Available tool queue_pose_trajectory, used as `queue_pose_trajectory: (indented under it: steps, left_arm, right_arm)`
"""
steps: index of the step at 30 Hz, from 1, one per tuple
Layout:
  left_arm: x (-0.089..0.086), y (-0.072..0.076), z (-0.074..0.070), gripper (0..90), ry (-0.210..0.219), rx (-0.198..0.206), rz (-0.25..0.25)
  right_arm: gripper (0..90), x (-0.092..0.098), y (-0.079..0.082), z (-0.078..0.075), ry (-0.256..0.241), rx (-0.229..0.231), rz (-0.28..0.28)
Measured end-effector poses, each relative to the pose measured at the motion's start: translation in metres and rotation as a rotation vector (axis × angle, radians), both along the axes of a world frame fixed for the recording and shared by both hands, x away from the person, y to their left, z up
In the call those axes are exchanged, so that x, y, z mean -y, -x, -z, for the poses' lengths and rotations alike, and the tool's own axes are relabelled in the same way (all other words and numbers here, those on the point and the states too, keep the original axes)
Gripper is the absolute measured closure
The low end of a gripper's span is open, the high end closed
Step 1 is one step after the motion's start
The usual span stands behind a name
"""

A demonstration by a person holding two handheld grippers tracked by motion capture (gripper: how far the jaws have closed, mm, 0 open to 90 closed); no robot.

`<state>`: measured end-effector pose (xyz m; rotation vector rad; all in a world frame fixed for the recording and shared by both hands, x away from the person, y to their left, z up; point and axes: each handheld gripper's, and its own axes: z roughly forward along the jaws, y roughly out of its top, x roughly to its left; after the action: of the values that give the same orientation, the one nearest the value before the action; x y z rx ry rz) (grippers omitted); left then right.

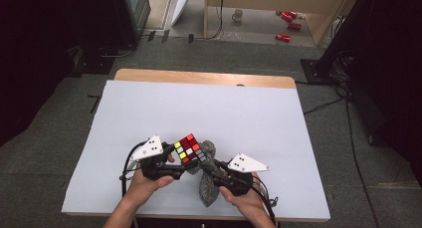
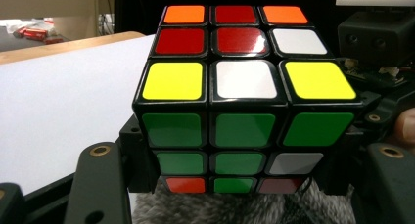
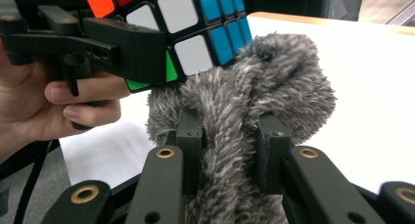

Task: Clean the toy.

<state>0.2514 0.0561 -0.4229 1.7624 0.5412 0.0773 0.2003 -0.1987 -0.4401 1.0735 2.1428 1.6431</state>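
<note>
A scrambled Rubik's cube [image 1: 189,148] is held just above the white table near its front edge, clamped between the jaws of my left gripper [image 1: 175,161]. In the left gripper view the cube [image 2: 240,99] shows a mixed top and a mostly green near face. A grey furry cloth [image 1: 209,175] hangs beneath and to the right of the cube. My right gripper [image 1: 211,169] is shut on that cloth [image 3: 254,101], which bunches up between its fingers [image 3: 188,136]. The cube [image 3: 191,23] rests against the top of the cloth.
The white sheet [image 1: 199,113] covers the wooden table [image 1: 199,77]. On the floor beyond lie red cans [image 1: 287,24] and a mug [image 1: 238,15]. Dark equipment stands at the left [image 1: 127,14] and right [image 1: 348,34].
</note>
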Motion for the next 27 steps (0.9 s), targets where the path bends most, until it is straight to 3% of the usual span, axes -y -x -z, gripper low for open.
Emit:
queue_pose_trajectory:
  steps: [6, 11, 16, 19, 24, 27]
  left_arm:
    - [0.005, 0.003, 0.001, 34.5, -0.017, 0.006, 0.013]
    - [0.003, 0.002, 0.002, 34.5, -0.018, 0.003, 0.012]
    - [0.003, 0.001, 0.002, 34.5, -0.020, 0.003, 0.011]
    - [0.004, 0.002, 0.002, 34.5, -0.024, 0.001, 0.011]
    - [0.008, 0.004, 0.004, 34.5, -0.039, 0.011, 0.023]
    - [0.006, 0.003, 0.004, 34.5, -0.040, 0.012, 0.023]
  right_arm:
    - [70.1, -0.018, 0.005, 0.006, 0.033, -0.010, -0.067]
    - [70.1, -0.014, 0.003, 0.004, 0.031, -0.001, -0.046]
    - [70.2, 0.003, -0.002, 0.001, -0.004, -0.005, 0.022]
    - [70.2, 0.001, -0.002, 0.003, 0.002, -0.007, 0.016]
    - [70.0, -0.016, 0.003, 0.008, 0.041, -0.008, -0.041]
    - [70.1, -0.015, 0.003, 0.007, 0.040, -0.006, -0.037]
